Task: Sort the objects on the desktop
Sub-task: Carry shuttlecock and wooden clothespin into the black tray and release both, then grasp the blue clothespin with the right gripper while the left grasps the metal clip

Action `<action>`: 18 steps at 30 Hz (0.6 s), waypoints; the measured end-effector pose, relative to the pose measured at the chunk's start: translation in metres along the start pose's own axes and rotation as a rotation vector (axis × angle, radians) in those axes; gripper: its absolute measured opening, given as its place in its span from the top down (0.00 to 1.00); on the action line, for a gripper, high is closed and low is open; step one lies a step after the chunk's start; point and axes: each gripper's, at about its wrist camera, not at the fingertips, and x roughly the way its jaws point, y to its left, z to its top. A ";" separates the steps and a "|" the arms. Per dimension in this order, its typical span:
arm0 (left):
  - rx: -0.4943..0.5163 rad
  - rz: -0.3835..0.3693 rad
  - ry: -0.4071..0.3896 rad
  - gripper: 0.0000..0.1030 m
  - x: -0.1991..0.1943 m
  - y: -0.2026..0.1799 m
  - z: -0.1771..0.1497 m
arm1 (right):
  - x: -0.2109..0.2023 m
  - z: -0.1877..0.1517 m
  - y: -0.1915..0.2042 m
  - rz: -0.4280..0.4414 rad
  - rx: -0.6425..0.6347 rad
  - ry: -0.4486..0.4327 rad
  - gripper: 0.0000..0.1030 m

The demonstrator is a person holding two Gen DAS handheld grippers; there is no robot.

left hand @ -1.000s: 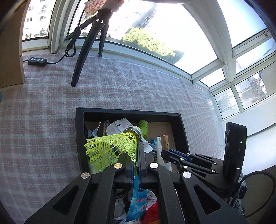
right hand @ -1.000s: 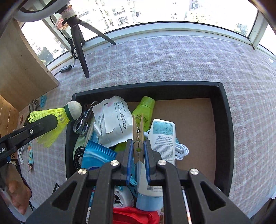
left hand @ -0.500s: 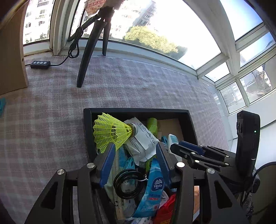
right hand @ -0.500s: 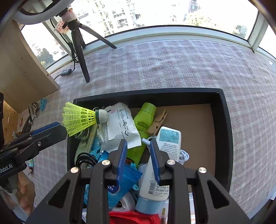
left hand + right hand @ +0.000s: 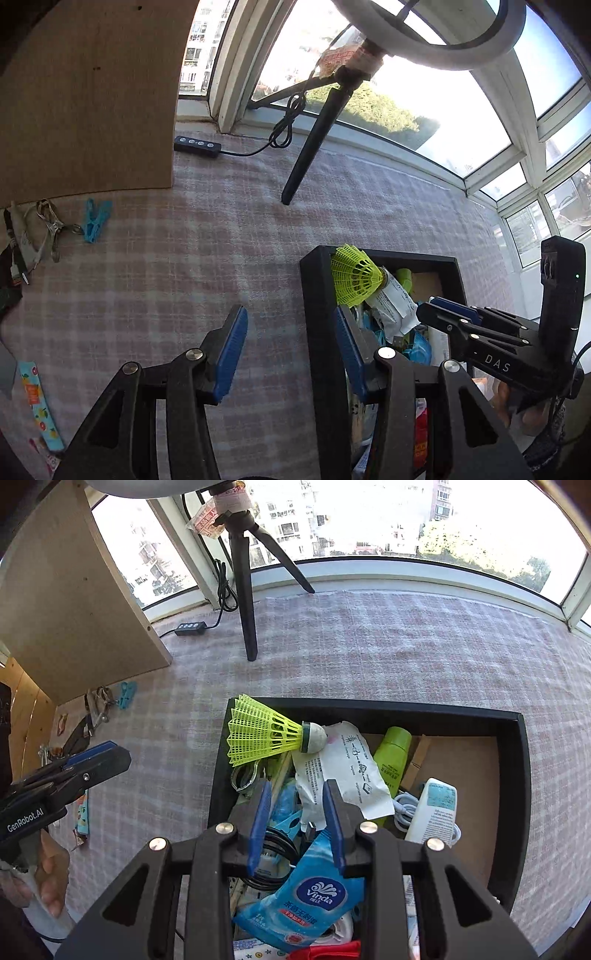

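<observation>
Your left gripper (image 5: 290,330) points steeply down, jaws wide apart w/ nothing between them. Right gripper (image 5: 295,805) also tilts down, jaws partway apart & opening, empty. Your left hand (image 5: 44,871) wraps its handle.

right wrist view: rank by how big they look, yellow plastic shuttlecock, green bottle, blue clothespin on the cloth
1. Yellow plastic shuttlecock, largest.
2. Green bottle, clearly smaller, though partly hidden under white paper.
3. Blue clothespin, smallest; it lies farther from the camera, so this is apparent size only.
</observation>
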 end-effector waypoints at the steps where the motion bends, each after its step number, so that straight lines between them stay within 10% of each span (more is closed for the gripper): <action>1: -0.012 0.014 -0.010 0.56 -0.004 0.009 0.002 | 0.002 0.004 0.008 0.004 -0.013 0.000 0.72; 18: -0.332 0.190 -0.069 0.61 -0.022 0.213 0.061 | 0.092 0.064 0.187 0.156 -0.113 0.046 0.61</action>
